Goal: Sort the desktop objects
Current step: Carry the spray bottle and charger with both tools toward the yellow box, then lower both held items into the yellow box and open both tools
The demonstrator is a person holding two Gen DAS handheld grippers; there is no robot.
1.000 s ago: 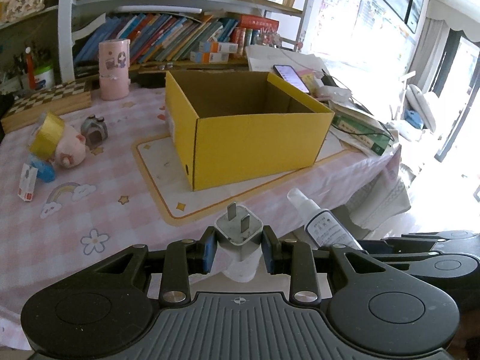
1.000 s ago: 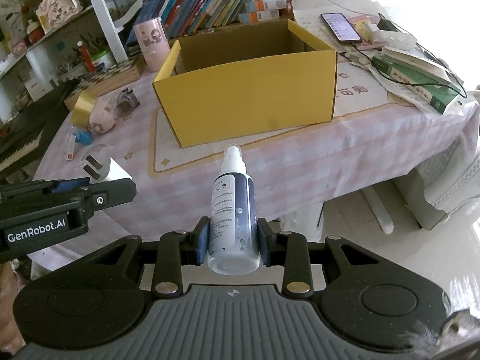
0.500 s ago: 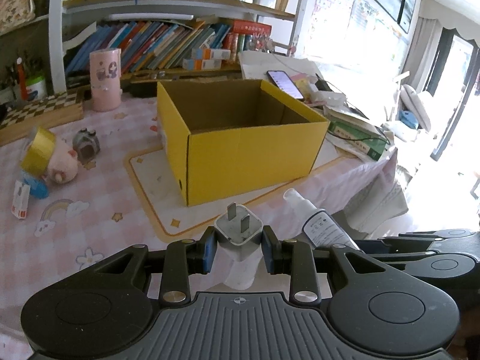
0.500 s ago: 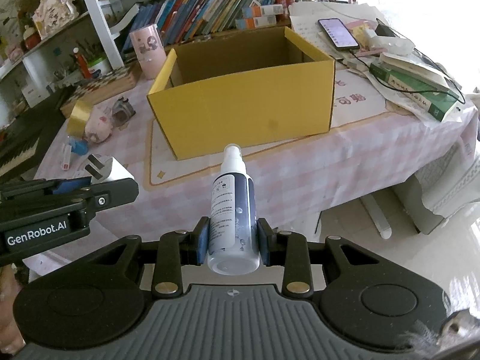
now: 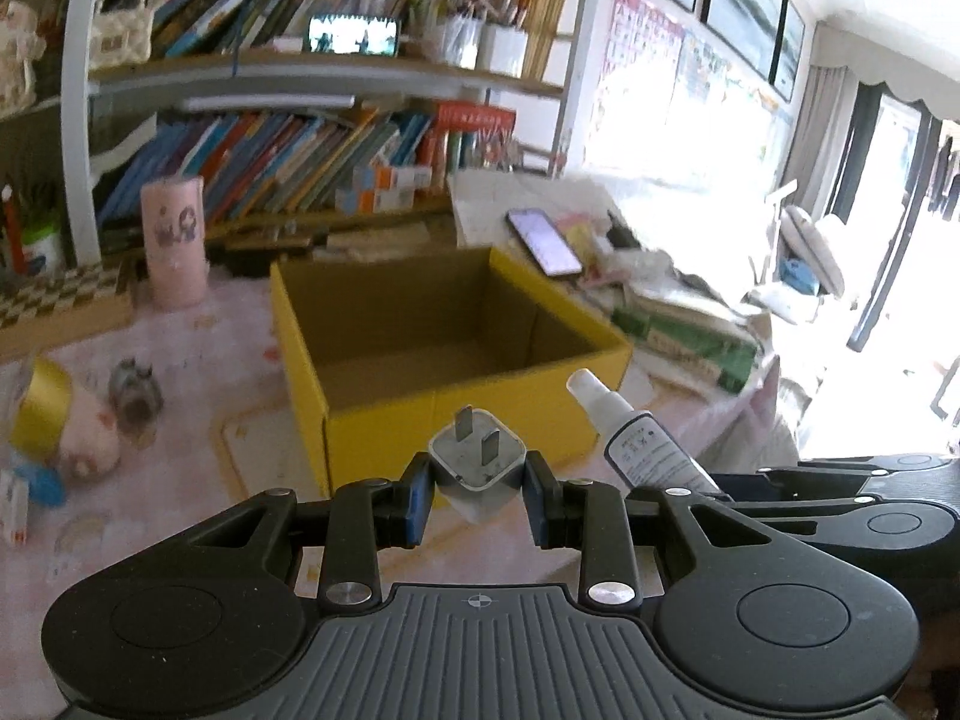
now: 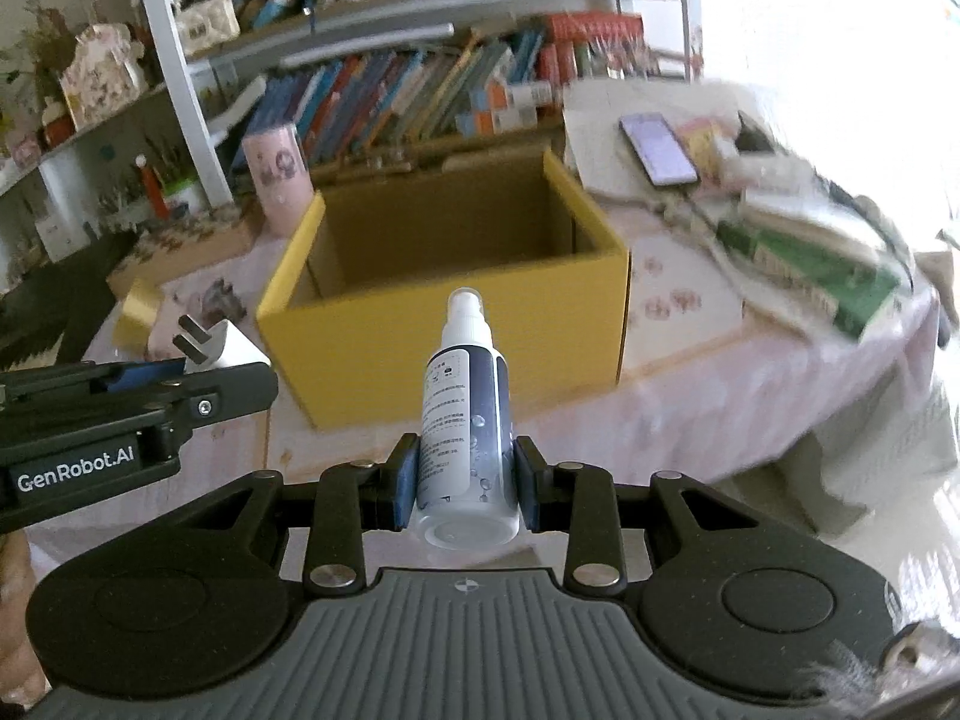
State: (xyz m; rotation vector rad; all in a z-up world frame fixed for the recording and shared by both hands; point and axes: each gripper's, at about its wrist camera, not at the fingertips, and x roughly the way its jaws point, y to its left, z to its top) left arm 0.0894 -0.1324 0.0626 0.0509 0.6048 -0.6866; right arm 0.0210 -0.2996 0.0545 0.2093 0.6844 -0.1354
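Your left gripper (image 5: 479, 483) clamped the white two-pin plug (image 5: 478, 461), your right gripper (image 6: 463, 489) the white-capped spray bottle (image 6: 467, 420); either could clip the open yellow cardboard box's (image 6: 444, 330) rim.

Left gripper (image 5: 479, 501) clamped on plug (image 5: 478, 461), angled down. Right gripper (image 6: 465, 492) clamped on bottle (image 6: 468, 414), angled down. Side by side, close together.

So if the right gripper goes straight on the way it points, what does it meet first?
Probably the front wall of the yellow box; the spray bottle held in the right gripper would touch it first. Depth is unclear.
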